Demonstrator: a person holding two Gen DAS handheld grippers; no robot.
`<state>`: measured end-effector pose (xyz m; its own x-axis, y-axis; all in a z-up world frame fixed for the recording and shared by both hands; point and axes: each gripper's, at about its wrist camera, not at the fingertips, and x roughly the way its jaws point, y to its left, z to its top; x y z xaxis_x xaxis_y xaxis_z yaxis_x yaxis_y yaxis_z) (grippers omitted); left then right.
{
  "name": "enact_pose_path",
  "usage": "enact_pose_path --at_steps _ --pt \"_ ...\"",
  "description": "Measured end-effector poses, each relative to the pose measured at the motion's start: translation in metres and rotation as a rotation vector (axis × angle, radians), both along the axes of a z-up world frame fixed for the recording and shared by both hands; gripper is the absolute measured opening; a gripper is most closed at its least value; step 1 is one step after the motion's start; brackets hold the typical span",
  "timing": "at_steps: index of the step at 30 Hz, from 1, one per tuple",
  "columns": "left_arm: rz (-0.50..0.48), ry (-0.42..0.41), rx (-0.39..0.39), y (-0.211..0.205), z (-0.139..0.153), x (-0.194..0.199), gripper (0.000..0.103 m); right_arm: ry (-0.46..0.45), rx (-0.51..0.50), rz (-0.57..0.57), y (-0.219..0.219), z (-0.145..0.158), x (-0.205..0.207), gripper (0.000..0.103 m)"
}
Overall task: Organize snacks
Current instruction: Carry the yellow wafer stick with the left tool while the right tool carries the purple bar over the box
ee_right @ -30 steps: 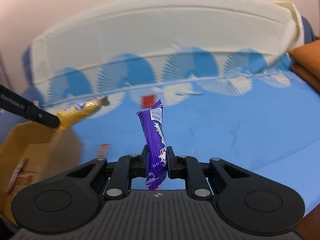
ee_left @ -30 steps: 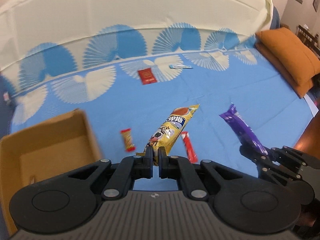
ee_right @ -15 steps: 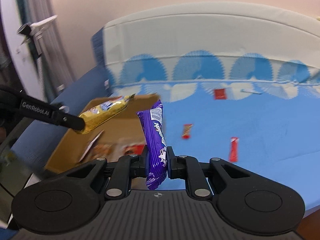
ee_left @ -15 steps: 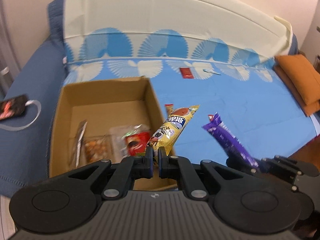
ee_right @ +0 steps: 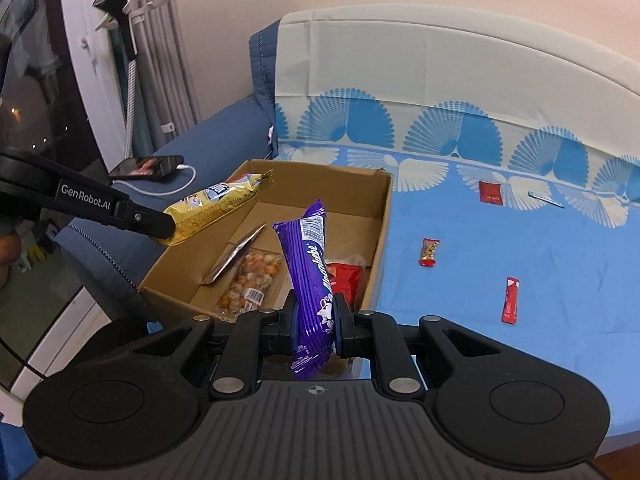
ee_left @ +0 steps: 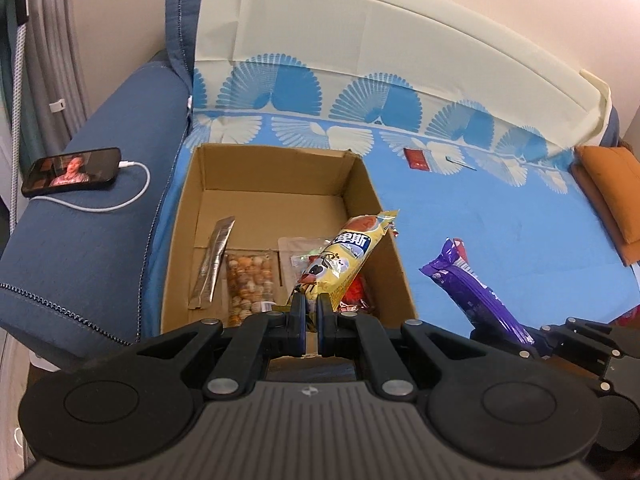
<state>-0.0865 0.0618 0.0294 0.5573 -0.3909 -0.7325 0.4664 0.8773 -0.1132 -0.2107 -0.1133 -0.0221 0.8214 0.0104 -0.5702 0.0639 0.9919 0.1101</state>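
My left gripper (ee_left: 311,307) is shut on a yellow snack pack (ee_left: 345,254) and holds it above the open cardboard box (ee_left: 276,178). It also shows in the right wrist view (ee_right: 216,204). My right gripper (ee_right: 314,322) is shut on a purple snack pack (ee_right: 308,264), held upright near the box's front right corner; it shows in the left wrist view (ee_left: 472,296) too. The box (ee_right: 382,216) holds a silver sachet (ee_left: 212,260), a bag of nuts (ee_left: 248,280) and a red pack (ee_right: 344,276).
Loose snacks lie on the blue sofa cover: a small brown-red candy (ee_right: 429,252), a red stick (ee_right: 511,299), a red square packet (ee_right: 490,192) and a thin blue strip (ee_right: 546,199). A phone (ee_left: 72,171) on a white cable rests on the armrest. An orange cushion (ee_left: 612,192) lies far right.
Both grippers have swung left with their packs, from over the sofa cover to over the box. The box has come into full view.
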Motion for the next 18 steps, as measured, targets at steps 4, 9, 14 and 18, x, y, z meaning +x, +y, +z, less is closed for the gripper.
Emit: enact_pose_path --at_steps 4,9,14,18 --pt "0.007 0.005 -0.005 0.002 -0.003 0.005 0.005 0.009 -0.009 0.003 0.001 0.000 0.005 0.017" --pt "0.015 0.012 -0.006 0.003 -0.005 0.011 0.005 0.018 -0.008 0.005 -0.002 -0.001 0.014 0.017" --pt "0.028 0.025 -0.001 0.004 -0.009 0.022 0.005 0.020 -0.006 0.010 -0.003 -0.002 0.026 0.017" --pt "0.039 0.035 0.005 0.005 -0.014 0.032 0.005 0.026 -0.001 0.019 -0.003 -0.003 0.036 0.017"
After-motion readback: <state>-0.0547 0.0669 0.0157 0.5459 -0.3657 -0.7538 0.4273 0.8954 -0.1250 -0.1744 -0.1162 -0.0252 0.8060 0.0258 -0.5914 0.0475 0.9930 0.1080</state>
